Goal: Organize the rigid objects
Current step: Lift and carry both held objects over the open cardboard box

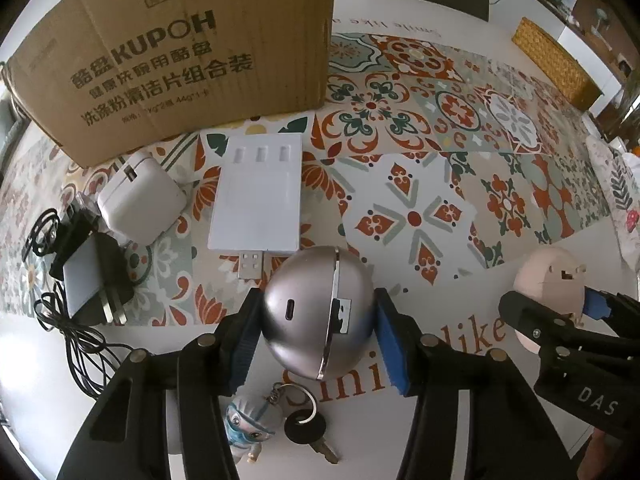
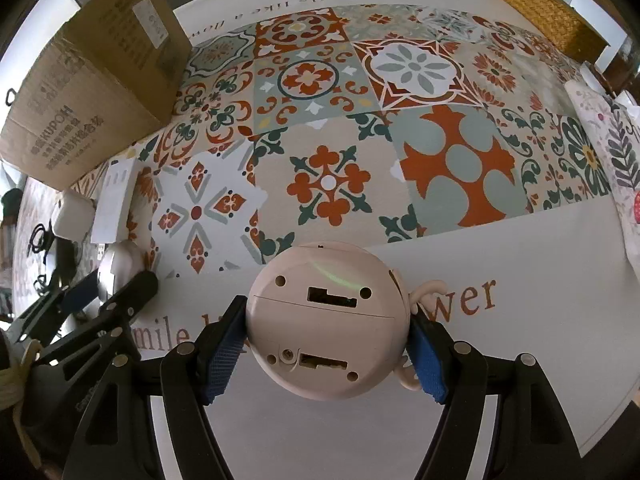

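My left gripper (image 1: 316, 320) is shut on a silver dome-shaped gadget (image 1: 312, 308) with a small port, held above the table. My right gripper (image 2: 328, 336) is shut on a round pale pink toy (image 2: 328, 320), its underside with slots and screws facing the camera. The pink toy also shows in the left wrist view (image 1: 548, 280), to the right of the silver gadget. The silver gadget and left gripper show at the left in the right wrist view (image 2: 116, 268). A cardboard box (image 1: 180, 52) stands at the back left.
On the patterned tablecloth (image 1: 440, 140) lie a white USB hub (image 1: 260, 196), a white charger (image 1: 140, 200), a black plug adapter with cable (image 1: 88, 272) and a keyring with figurine and key (image 1: 280, 420). A woven basket (image 1: 556, 64) stands at the far right.
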The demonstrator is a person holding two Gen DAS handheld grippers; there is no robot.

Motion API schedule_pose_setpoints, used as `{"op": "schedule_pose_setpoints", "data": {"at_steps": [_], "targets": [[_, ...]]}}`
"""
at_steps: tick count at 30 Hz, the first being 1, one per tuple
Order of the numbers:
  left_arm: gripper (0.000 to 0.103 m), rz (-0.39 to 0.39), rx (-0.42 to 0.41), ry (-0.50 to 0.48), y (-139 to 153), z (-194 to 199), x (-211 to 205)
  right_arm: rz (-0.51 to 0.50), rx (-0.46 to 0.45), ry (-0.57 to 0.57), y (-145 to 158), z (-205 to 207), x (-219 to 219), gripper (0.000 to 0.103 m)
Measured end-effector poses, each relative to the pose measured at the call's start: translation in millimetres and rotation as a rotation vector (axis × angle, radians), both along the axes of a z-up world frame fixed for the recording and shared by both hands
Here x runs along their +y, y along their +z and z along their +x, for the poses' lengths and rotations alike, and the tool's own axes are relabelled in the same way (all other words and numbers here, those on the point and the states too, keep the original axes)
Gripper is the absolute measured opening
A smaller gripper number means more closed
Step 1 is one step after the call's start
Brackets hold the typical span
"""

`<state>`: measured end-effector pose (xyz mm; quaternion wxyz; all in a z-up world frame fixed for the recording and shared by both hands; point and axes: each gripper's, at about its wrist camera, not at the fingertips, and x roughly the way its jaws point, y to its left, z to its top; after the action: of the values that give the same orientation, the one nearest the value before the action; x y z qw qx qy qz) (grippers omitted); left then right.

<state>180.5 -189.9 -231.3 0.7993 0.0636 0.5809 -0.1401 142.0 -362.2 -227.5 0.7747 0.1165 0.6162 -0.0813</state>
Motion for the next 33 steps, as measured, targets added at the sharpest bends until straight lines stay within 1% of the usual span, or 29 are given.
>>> {"op": "schedule_pose_setpoints", "data": {"at_steps": [4,8,13,19,21,23,29,33], "targets": [[0.054,-0.024,0.014,0.005,4,-4,5,-0.007,0.002,0.011,1,0,6,0.073],[0.054,-0.020,-0.023,0.007,17,-11,14,-0.016,-0.002,0.031,4,2,16,0.073],[0.054,-0.031,-0.036,0.039,32,-13,31,-0.027,-0.016,0.042,14,3,25,0.073],[0.054,-0.033,-0.106,0.073,64,-11,52,-0.033,-0.076,0.073,45,5,40,0.073],[0.054,-0.048,-0.121,0.093,75,-10,60,-0.032,-0.105,0.080,57,6,46,0.073],[0.054,-0.044,-0.140,0.113,89,-11,70,-0.031,-0.134,0.088,69,9,54,0.073],[0.054,-0.065,-0.201,0.141,125,-13,93,-0.030,-0.231,0.133,111,14,79,0.073],[0.054,-0.071,-0.235,0.161,147,-13,107,-0.025,-0.286,0.153,134,15,94,0.073]]}}
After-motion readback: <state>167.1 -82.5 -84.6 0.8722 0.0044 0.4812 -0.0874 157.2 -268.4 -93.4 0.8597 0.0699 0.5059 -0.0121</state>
